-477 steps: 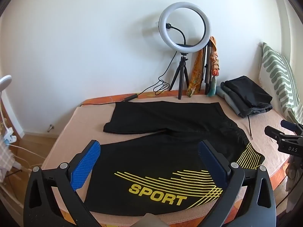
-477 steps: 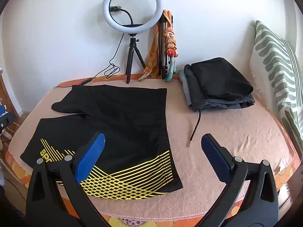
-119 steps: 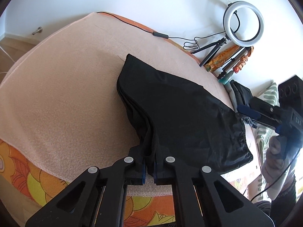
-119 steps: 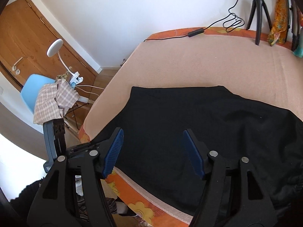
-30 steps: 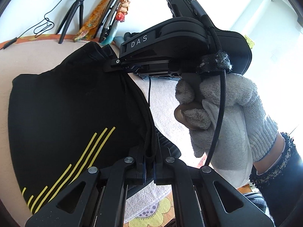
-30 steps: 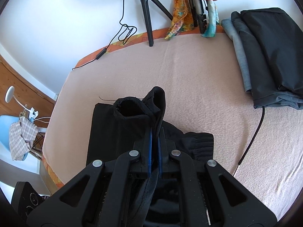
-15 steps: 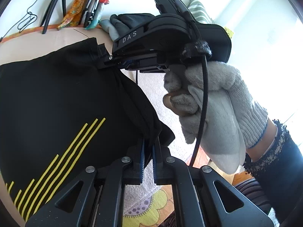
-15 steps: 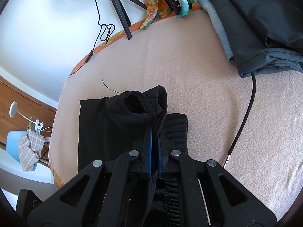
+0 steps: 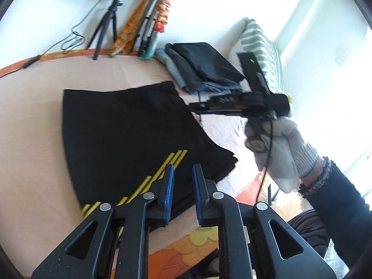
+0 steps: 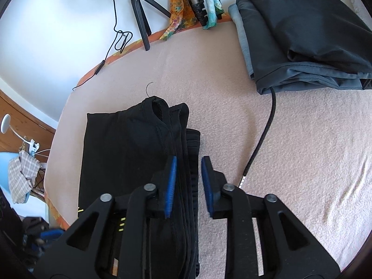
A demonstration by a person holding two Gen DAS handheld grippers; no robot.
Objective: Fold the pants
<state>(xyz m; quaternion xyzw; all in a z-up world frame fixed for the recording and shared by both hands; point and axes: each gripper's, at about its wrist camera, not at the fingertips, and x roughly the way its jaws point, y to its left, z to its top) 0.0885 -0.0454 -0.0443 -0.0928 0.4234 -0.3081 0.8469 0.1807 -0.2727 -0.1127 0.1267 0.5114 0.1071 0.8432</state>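
Note:
The black sport pants (image 9: 125,130) with yellow stripes lie folded flat on the pink bed cover (image 9: 30,139). My left gripper (image 9: 182,174) is open a little above their near edge and holds nothing. My right gripper (image 10: 187,176) is open, its blue pads on either side of the folded right edge of the pants (image 10: 130,153), no longer pinching the cloth. In the left wrist view the right gripper (image 9: 193,108) reaches in from the right, held by a gloved hand (image 9: 274,146), at the far right corner of the pants.
A stack of folded dark clothes (image 10: 302,32) with a black drawstring (image 10: 262,139) lies at the back right. A ring light on a tripod (image 10: 139,18) and some scarves (image 10: 181,9) stand by the wall. A striped pillow (image 9: 262,46) is at the right. The bed's orange edge (image 9: 186,246) is near.
Both grippers have opened and let go of the pants. The lifted fold has dropped flat onto the lower layer, and both grippers have pulled back slightly.

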